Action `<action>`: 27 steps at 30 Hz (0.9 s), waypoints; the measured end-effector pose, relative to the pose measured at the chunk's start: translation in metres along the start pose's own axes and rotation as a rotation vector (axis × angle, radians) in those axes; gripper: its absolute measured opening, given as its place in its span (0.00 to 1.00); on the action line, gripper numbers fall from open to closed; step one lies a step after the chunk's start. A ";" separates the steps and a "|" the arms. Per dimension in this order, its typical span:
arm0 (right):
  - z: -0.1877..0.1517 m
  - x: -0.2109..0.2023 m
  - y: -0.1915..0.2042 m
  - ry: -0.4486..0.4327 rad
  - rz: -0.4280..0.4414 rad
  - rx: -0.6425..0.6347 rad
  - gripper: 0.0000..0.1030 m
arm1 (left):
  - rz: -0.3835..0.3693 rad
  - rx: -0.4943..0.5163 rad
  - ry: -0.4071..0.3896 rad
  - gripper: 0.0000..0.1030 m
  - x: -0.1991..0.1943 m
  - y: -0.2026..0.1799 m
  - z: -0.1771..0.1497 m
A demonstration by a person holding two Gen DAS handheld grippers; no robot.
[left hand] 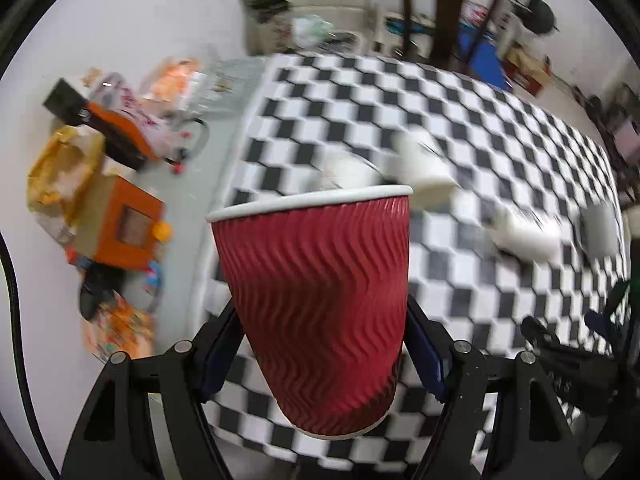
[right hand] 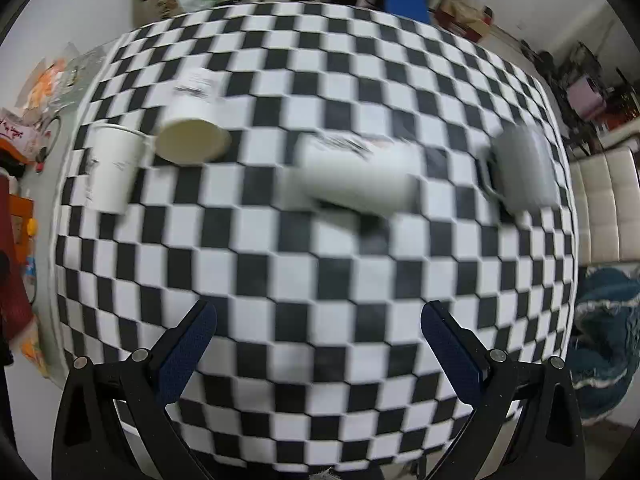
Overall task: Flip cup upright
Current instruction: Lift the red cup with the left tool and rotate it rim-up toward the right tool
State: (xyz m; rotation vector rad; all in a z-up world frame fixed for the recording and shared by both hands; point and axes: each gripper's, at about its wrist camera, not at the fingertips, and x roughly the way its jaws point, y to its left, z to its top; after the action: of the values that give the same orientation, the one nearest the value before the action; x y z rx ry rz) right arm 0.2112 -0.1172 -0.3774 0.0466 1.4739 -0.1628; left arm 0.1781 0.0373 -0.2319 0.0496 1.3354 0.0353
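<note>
A red ribbed paper cup [left hand: 320,300] with a white rim is held rim up, slightly tilted, above the checkered table [left hand: 360,100]. My left gripper [left hand: 320,352] is shut on its lower body, one blue pad on each side. My right gripper [right hand: 318,352] is open and empty over the checkered table [right hand: 320,280]. The red cup shows as a sliver at the left edge of the right wrist view [right hand: 12,272].
On the table lie a white cup on its side [right hand: 192,124], a white cup standing inverted [right hand: 112,168], a white cup lying flat [right hand: 356,176] and a grey cup [right hand: 524,168]. Cluttered boxes and bags [left hand: 112,200] sit on the floor left of the table.
</note>
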 end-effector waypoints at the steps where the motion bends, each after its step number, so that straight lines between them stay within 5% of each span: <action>1: -0.006 0.002 -0.011 0.005 -0.005 0.012 1.00 | -0.018 0.015 0.016 0.71 0.002 -0.016 -0.010; 17: -0.096 0.076 -0.202 0.146 -0.113 0.235 1.00 | -0.072 0.234 0.163 0.71 0.063 -0.195 -0.102; 27: -0.100 0.097 -0.217 0.168 -0.102 0.225 1.00 | -0.040 0.217 0.209 0.71 0.098 -0.213 -0.101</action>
State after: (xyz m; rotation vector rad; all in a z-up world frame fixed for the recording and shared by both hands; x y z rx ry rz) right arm 0.0906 -0.3263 -0.4683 0.1709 1.6210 -0.4152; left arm 0.1024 -0.1682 -0.3621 0.2076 1.5445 -0.1419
